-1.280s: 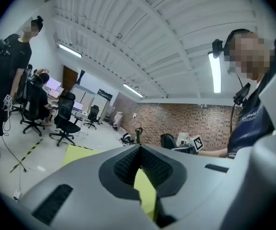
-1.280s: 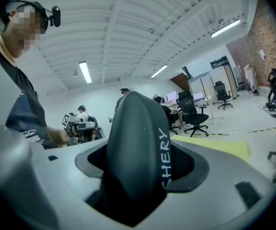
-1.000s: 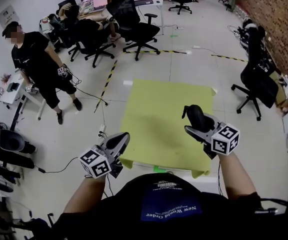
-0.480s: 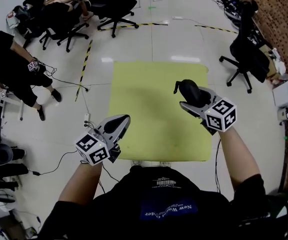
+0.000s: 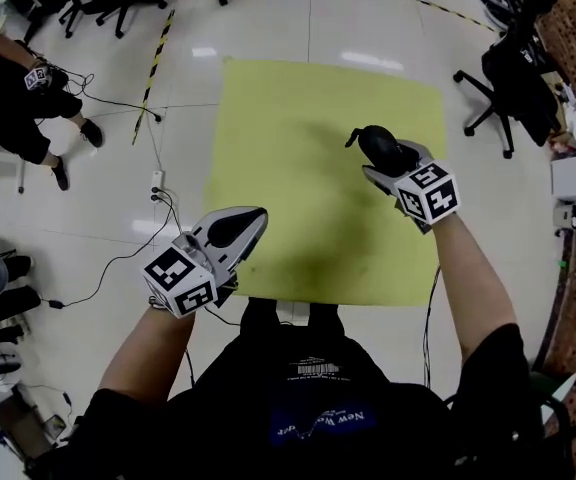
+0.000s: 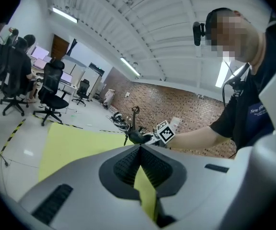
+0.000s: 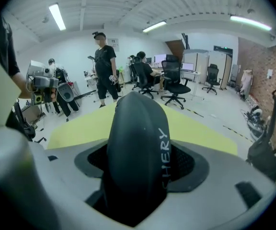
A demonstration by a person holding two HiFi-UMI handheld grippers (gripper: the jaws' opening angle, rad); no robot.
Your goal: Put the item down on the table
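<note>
— The right claw (image 5: 386, 165) I am steering is closed around the black item (image 7: 137, 143). Its jaws stand fairly wide because the body between them is thick.

— Where is the item relative to the bench?

— Above the right-hand part of the bench (image 5: 298, 138), well inside its edges. It is in the air as far as I can judge, though I cannot tell how high. I read that as a carry position: over open surface, ready to be lowered, not yet set down.

— What does the item look like?

— A smooth, matte black lump, rounded like a long pebble, with a domed back. Pale capital letters run along one side and read CHERY. It looks like hard plastic. A thin dark tail (image 5: 352, 139) sticks out at its far end; I cannot tell what it is. The ribbed dark pads of the claw press its flanks, which suits a slippery curved shell.

— And the other side?

— The left claw (image 5: 236, 230) has its jaws together with nothing between them. It hangs near the bench's front left corner, clear of the drop spot, I think simply to stay out of the way.

— The bench surface?

— Flat, covered in a plain yellow-green sheet, bare where the item would land. A rounded shell may rock once released, so I would set it down on its flattest face.
</note>
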